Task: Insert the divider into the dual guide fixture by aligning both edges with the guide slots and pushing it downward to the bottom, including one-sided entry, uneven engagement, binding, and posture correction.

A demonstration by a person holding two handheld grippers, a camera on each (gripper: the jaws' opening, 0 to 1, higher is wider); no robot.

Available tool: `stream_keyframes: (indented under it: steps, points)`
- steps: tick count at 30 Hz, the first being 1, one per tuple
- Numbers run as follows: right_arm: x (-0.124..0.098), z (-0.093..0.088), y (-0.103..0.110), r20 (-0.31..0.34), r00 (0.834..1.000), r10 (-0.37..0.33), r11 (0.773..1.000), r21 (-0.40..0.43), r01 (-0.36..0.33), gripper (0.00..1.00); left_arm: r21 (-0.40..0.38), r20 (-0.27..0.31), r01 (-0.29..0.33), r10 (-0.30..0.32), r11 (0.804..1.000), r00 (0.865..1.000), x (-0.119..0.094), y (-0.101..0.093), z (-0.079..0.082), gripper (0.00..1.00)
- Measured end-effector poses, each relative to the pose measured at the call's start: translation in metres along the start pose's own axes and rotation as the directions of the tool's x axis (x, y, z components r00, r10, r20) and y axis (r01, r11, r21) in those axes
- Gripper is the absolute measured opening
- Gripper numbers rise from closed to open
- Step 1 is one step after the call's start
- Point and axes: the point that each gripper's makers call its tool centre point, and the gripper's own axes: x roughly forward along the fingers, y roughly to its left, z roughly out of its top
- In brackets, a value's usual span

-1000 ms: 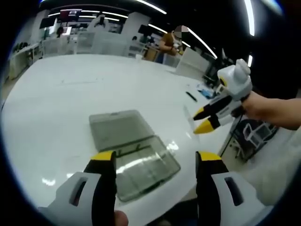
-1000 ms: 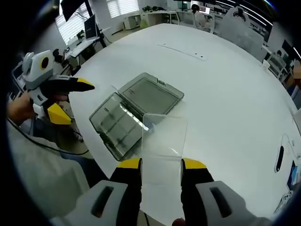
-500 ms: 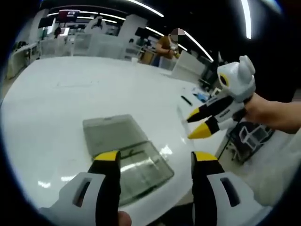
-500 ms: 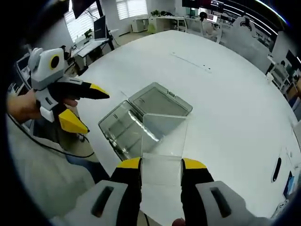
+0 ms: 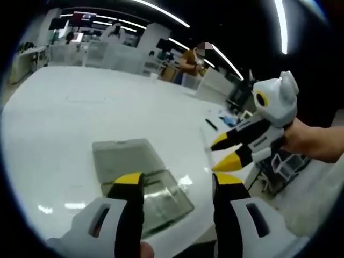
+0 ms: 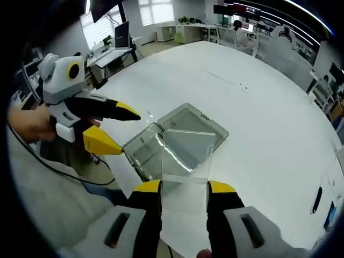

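Here the right gripper (image 6: 184,189) is clamped on the clear flat plastic divider (image 6: 185,161), held upright above the open smoky-grey clear plastic fixture case (image 6: 177,141) lying on the round white bench (image 6: 269,129). Left gripper (image 5: 174,183), jaws spread and holding nothing, hovers just beside the case's near edge, apart from the divider.

no legible text or labels
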Motion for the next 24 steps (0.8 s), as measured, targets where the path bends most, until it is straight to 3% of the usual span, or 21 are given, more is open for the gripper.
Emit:
stream_keyframes:
  steps: [24]
  points:
    - [0.005, 0.019, 0.022, 0.051, 0.998, 0.038, 0.999, 0.0, -0.038, 0.27, -0.078, 0.079, 0.07, -0.064, 0.994, 0.995, 0.005, -0.014, 0.02, 0.29]
